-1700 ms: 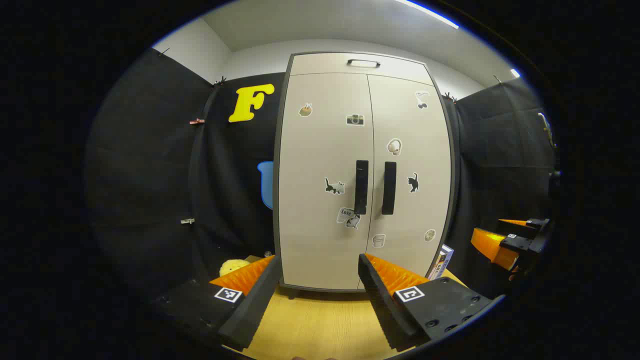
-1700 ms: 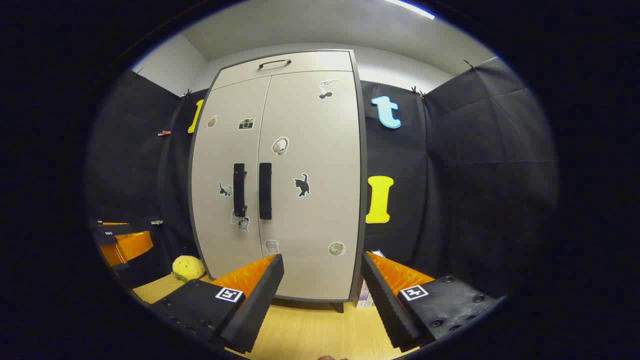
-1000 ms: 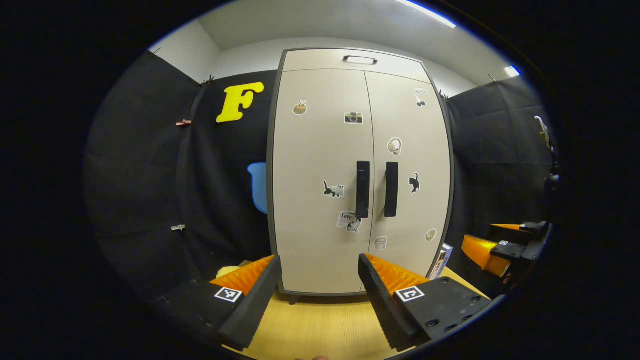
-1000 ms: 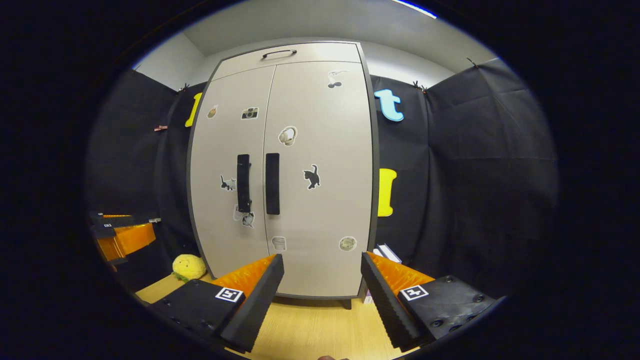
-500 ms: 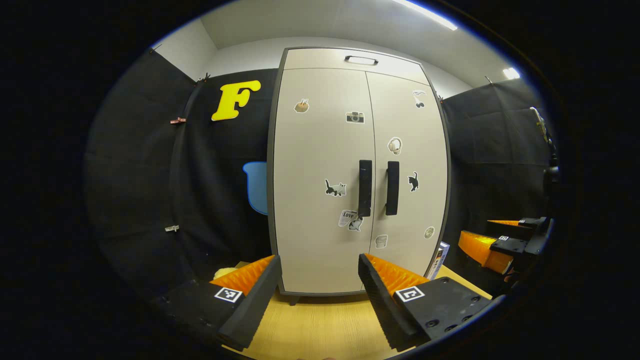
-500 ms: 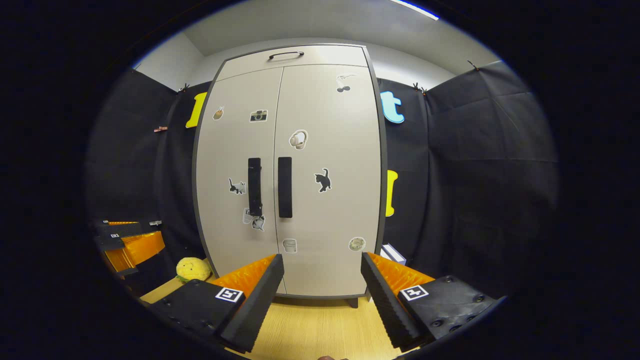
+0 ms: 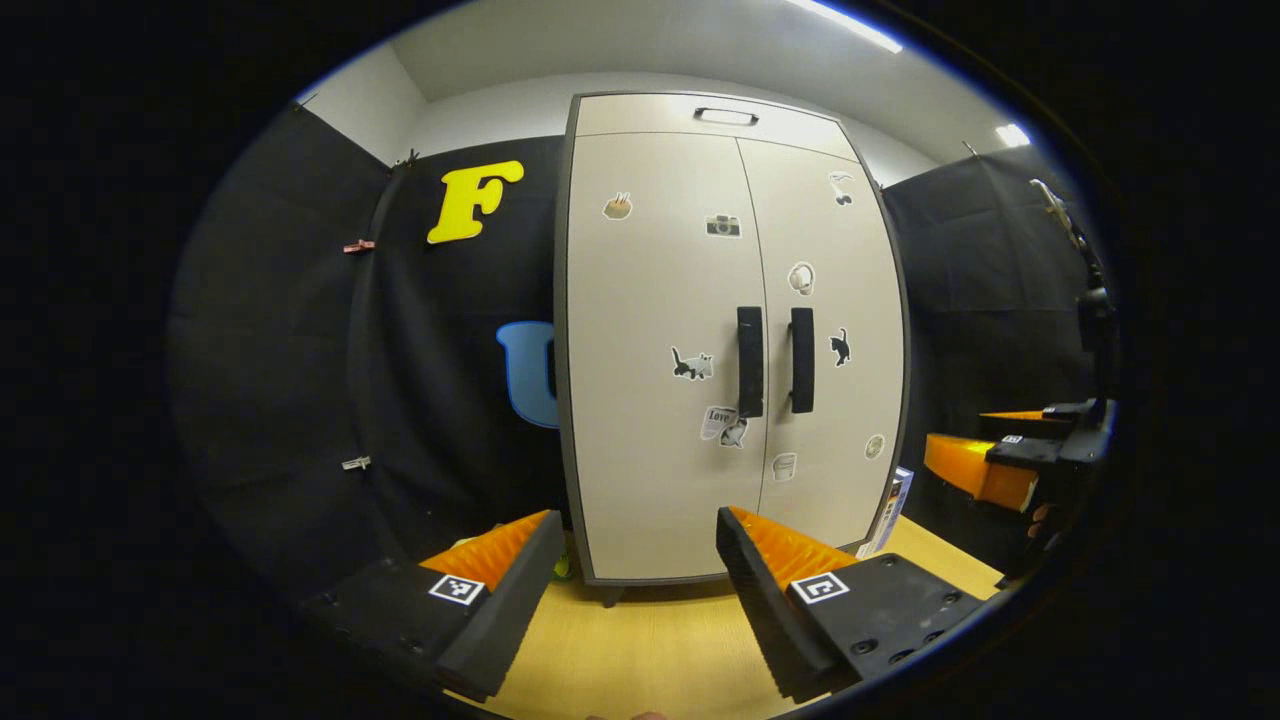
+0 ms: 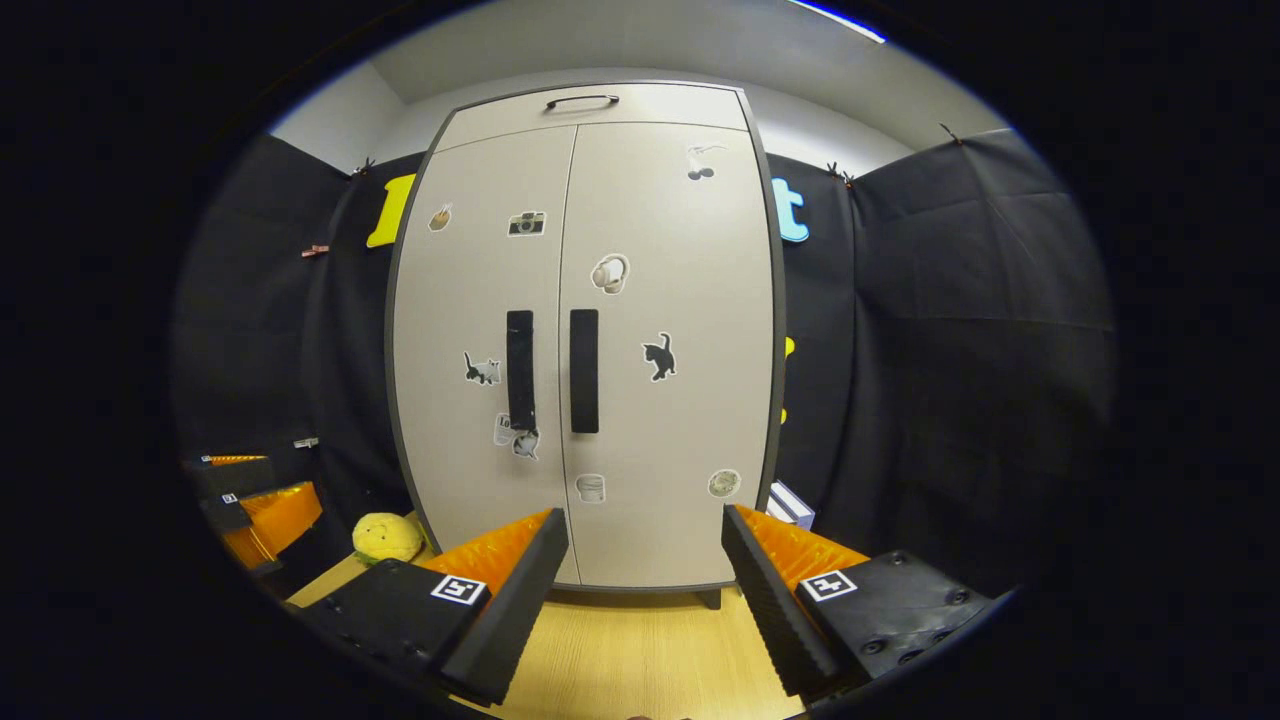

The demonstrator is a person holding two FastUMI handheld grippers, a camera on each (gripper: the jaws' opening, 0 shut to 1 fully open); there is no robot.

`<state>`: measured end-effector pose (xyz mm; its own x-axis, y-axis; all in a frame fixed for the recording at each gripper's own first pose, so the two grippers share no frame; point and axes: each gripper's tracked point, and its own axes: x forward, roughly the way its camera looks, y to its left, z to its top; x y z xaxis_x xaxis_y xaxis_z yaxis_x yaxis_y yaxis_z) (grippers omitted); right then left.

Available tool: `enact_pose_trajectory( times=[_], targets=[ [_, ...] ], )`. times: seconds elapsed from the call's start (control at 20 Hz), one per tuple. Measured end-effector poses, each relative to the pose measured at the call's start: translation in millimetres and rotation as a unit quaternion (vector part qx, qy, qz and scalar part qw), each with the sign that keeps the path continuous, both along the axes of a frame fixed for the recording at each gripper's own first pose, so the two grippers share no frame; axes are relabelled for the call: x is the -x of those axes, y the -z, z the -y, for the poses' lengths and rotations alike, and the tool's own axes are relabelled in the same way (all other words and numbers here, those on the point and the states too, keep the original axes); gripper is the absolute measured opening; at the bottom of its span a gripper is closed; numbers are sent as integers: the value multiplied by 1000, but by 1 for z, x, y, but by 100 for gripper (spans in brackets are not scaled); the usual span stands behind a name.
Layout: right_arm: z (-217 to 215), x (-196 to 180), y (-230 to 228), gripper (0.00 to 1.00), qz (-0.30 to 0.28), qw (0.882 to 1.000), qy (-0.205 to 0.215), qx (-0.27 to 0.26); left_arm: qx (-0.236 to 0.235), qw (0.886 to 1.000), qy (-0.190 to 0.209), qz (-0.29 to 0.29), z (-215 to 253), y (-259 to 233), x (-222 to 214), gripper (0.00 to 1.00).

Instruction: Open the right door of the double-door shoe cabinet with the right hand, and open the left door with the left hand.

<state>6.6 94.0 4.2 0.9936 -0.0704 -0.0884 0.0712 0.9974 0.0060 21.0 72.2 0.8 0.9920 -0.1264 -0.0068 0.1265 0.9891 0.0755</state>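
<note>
A tall beige shoe cabinet (image 7: pixel 660 400) (image 8: pixel 680 480) stands on a wooden table, both doors closed and dotted with stickers. Two black vertical handles sit side by side at its middle: the left door handle (image 7: pixel 750 361) (image 8: pixel 519 369) and the right door handle (image 7: pixel 802 359) (image 8: pixel 584 370). My left gripper (image 7: pixel 640 545) is open, well short of the cabinet, aimed at the left door's lower part. My right gripper (image 8: pixel 645 540) is open too, aimed at the right door's lower part. The right gripper (image 7: pixel 985 465) also shows far right in the left gripper view; the left gripper (image 8: pixel 255 505) shows far left in the right gripper view.
A yellow plush toy (image 8: pixel 388 537) lies on the wooden table (image 8: pixel 620 660) left of the cabinet. A small box (image 7: pixel 893 510) (image 8: pixel 792 503) leans by the cabinet's right foot. Black cloth walls close in on both sides. A top drawer with a handle (image 8: pixel 582 100) caps the cabinet.
Both grippers have drifted a little closer to the cabinet and shifted sideways; the cabinet sits further right in the left gripper view. Doors remain closed and both grippers stay open.
</note>
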Motion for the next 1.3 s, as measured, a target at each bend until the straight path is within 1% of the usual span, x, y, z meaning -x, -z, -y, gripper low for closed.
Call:
enact_pose_trajectory(
  times=[0.25,0.45,0.55,0.7,0.8,0.95,1.1,1.3],
  targets=[
    [-25,-31,-21,98,-11,1000,2,-3,11,1000,23,-6,-17,11,10,95],
    [-48,-68,-45,98,1,1000,-13,2,28,999,23,-16,-32,23,19,95],
    [-50,-89,-57,98,12,1000,-9,7,36,999,15,-28,-38,30,21,95],
    [-52,-122,-69,98,26,1000,-7,-5,59,997,0,-43,-44,37,24,96],
    [-47,-144,-71,98,31,999,-4,-9,70,996,-18,-50,-50,42,23,95],
    [-40,-175,-65,97,24,1000,-3,-11,66,995,-51,-56,-57,46,18,95],
    [-36,-199,-56,98,12,1000,-7,-13,69,994,-61,-61,-56,48,13,95],
    [-39,-218,-54,97,11,1000,-15,-11,55,994,-78,-54,-57,45,7,95]
  ],
)
